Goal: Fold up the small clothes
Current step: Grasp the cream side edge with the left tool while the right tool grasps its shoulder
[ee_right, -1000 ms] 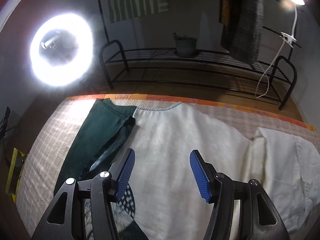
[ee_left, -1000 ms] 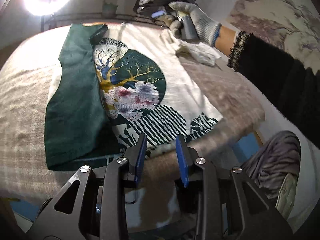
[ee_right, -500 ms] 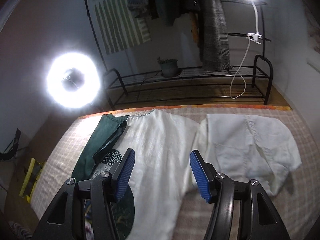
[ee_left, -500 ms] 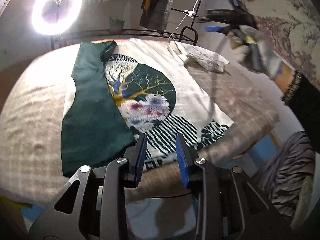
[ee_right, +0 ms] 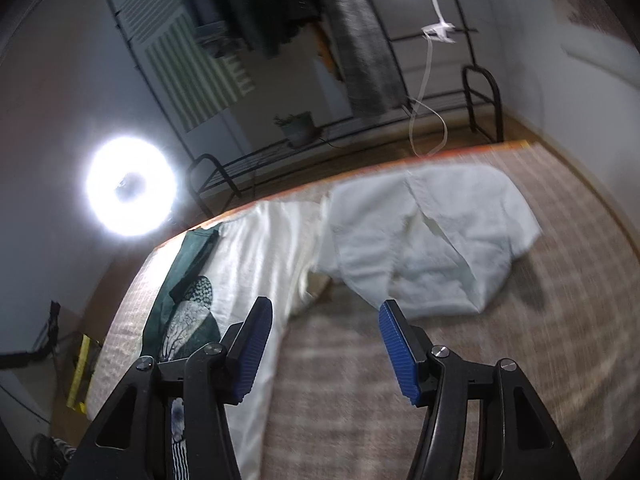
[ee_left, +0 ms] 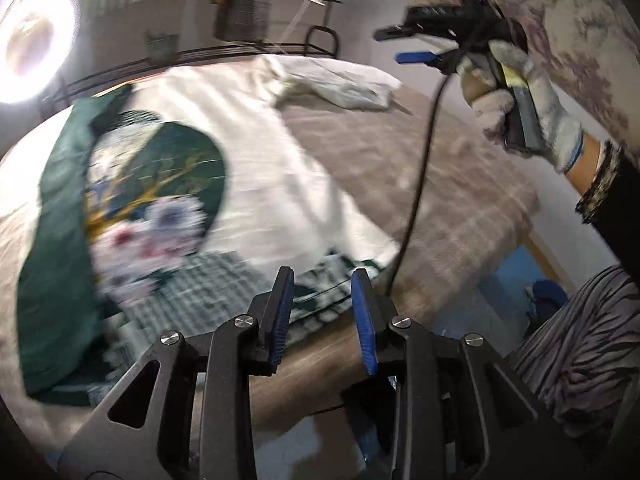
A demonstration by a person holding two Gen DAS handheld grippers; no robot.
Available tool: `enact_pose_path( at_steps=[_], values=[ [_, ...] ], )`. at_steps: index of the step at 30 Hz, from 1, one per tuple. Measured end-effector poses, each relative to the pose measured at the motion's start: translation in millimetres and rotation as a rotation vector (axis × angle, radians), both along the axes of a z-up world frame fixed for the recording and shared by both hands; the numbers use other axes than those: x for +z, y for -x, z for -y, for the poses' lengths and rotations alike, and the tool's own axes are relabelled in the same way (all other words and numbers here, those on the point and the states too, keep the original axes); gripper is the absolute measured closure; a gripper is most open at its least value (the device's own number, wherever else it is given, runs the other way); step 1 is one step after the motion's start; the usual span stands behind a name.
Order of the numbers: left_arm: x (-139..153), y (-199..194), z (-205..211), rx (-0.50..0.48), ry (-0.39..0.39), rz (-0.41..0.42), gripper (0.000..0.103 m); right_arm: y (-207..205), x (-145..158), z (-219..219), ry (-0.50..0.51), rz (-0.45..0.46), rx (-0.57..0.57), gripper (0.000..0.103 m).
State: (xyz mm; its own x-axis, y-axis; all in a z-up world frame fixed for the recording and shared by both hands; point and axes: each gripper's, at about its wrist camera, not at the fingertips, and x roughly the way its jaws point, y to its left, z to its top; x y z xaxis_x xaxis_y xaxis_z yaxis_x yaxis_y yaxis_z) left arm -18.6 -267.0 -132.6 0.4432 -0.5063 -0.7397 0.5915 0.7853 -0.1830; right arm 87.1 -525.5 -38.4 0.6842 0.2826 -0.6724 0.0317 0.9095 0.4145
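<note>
A white T-shirt [ee_left: 256, 148] with a green tree-and-flower print lies flat on the plaid bed cover; its left side is folded over, showing dark green [ee_left: 52, 240]. Its right sleeve [ee_left: 336, 84] lies spread out to the right. The shirt also shows in the right wrist view [ee_right: 256, 264], with the sleeve [ee_right: 432, 248]. My left gripper [ee_left: 322, 280] is open and empty over the shirt's bottom hem. My right gripper [ee_right: 324, 316] is open and empty, raised above the bed near the sleeve; it also shows in the left wrist view [ee_left: 404, 46], held in a gloved hand.
A bright ring light [ee_right: 128, 192] stands at the back left. A black metal rack [ee_right: 360, 140] with a potted plant [ee_right: 298, 128] runs behind the bed. A cable [ee_left: 420, 176] hangs from the right gripper. The bed's right edge [ee_left: 532, 216] drops to a blue floor.
The right gripper has lifted and drawn back to the right, away from the shirt. The left gripper has shifted right along the bottom hem. Both stay open.
</note>
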Motion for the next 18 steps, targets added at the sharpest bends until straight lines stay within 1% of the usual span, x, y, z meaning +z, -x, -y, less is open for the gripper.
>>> enact_pose_path(
  at_steps=[3,6,10,12,14,17,18],
  values=[
    [-12.0,-2.5,28.8,-0.033,-0.026,-0.006,0.074,3.3,-11.1,16.8,-0.048,-0.017,0.005,0.044],
    [-18.7,-4.3,43.5,-0.05,-0.029,-0.025,0.074,8.6,-14.9,34.8,-0.108,-0.007,0.002,0.044],
    [-25.1,-0.1,61.8,-0.089,-0.06,-0.022,0.074,13.5,-17.2,48.9,-0.142,0.002,-0.014,0.044],
    [-28.7,2.6,70.3,-0.102,-0.094,-0.01,0.074,11.9,-20.8,48.2,-0.154,-0.005,-0.009,0.044],
    [-31.6,2.2,74.9,-0.092,-0.122,0.007,0.074,8.6,-26.8,42.7,-0.16,-0.022,0.007,0.044],
    [-32.6,-3.0,76.0,-0.061,-0.129,0.01,0.074,-0.7,-37.9,24.8,-0.165,-0.057,0.054,0.044],
    [-32.4,-5.8,74.6,-0.051,-0.121,0.006,0.086,-4.5,-41.2,16.6,-0.162,-0.068,0.071,0.044]
  ],
)
